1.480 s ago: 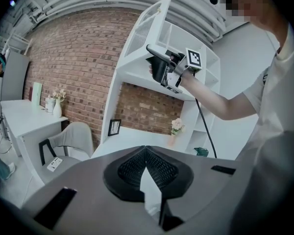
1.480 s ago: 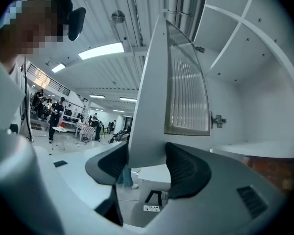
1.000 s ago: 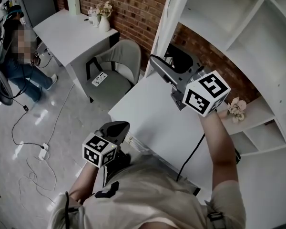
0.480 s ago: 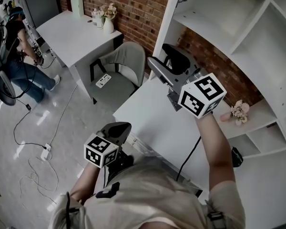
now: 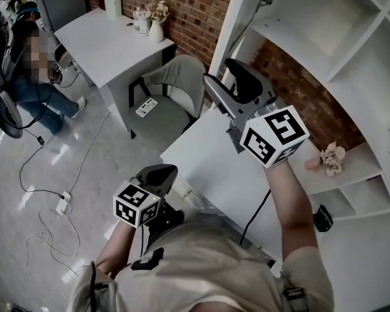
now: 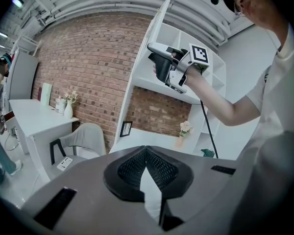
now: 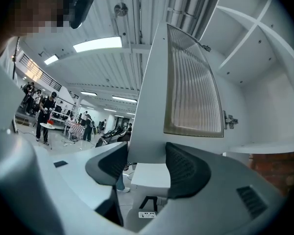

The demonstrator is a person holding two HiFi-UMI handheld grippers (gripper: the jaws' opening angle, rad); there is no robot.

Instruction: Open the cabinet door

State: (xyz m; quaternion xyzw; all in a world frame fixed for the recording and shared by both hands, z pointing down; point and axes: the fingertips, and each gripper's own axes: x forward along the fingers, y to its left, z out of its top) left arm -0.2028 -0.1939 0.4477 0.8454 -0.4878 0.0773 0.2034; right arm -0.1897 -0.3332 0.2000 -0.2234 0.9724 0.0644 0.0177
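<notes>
The white cabinet door (image 5: 237,25) with a ribbed glass panel (image 7: 193,82) stands swung out from the shelf unit, hinged on its far side. My right gripper (image 5: 229,86) is raised level at the door's lower free corner. In the right gripper view its jaws (image 7: 147,155) stand wide, with the door's frame in the gap; I cannot tell whether a pad touches it. My left gripper (image 5: 157,174) hangs low by my waist, shut on nothing, its pads (image 6: 132,165) meeting at the tips. It looks toward the right gripper (image 6: 161,62) and the edge-on door (image 6: 154,33).
A white table (image 5: 214,168) lies under the shelves, with a flower vase (image 5: 330,158) on a lower shelf. A grey chair (image 5: 175,90) and a white desk (image 5: 110,38) stand to the left. Cables (image 5: 52,207) cross the floor and a person (image 5: 26,64) stands far left.
Both grippers have shifted a short way sideways and the head view has moved with them. The right gripper stays at the door's lower corner, jaws as wide as before.
</notes>
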